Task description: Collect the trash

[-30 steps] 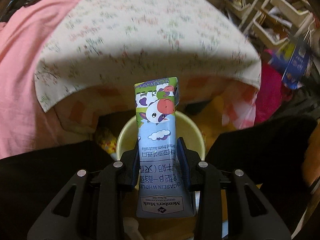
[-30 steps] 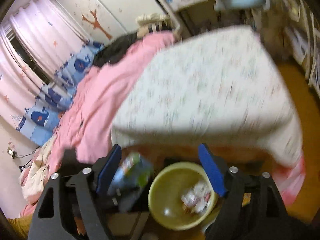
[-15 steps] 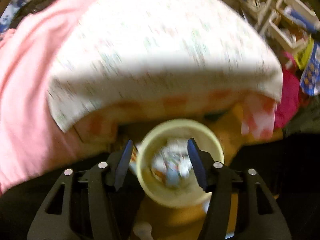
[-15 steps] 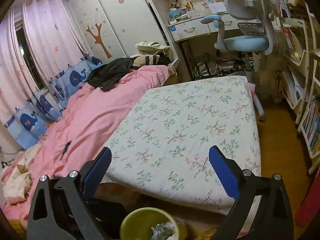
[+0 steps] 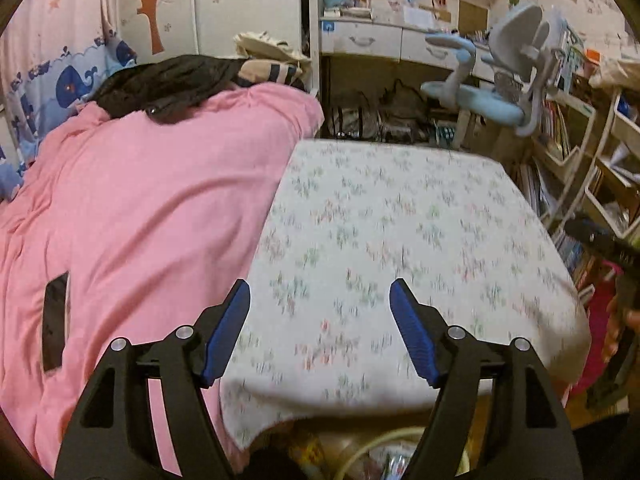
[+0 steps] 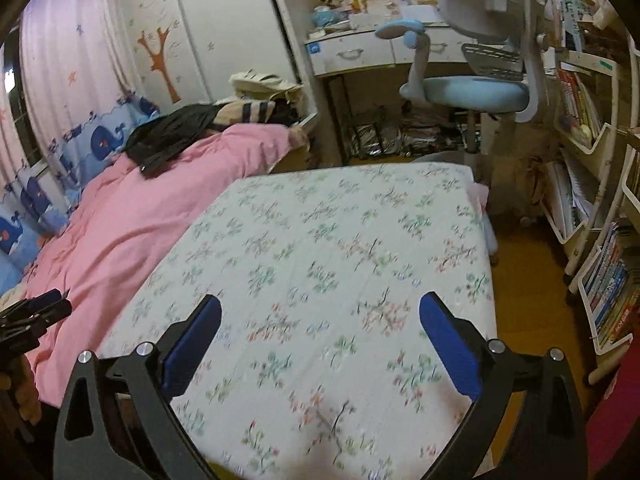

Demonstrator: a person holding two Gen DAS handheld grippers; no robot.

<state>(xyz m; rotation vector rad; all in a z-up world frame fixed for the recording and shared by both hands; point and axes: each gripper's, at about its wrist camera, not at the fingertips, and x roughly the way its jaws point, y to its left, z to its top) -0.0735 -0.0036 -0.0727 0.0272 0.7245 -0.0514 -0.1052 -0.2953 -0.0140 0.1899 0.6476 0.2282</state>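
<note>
My left gripper [image 5: 320, 308] is open and empty, raised above the foot of the bed. The rim of the pale yellow trash bin [image 5: 380, 446] shows at the bottom edge of the left wrist view, between and below the fingers, with some trash inside. My right gripper [image 6: 320, 332] is open and empty over the floral bedspread [image 6: 340, 280]. No loose trash shows on the bed. The left gripper also shows at the left edge of the right wrist view [image 6: 28, 320].
A pink duvet [image 5: 140, 220] covers the left half of the bed, with a dark garment [image 5: 168, 84] on it. A desk [image 6: 380, 48] and blue chair [image 6: 472, 92] stand beyond the bed. Bookshelves [image 6: 588, 200] line the right side.
The left gripper let the milk carton go into the bin, opened, and tilted up toward the bed. The right gripper also rose, so the bin left its view.
</note>
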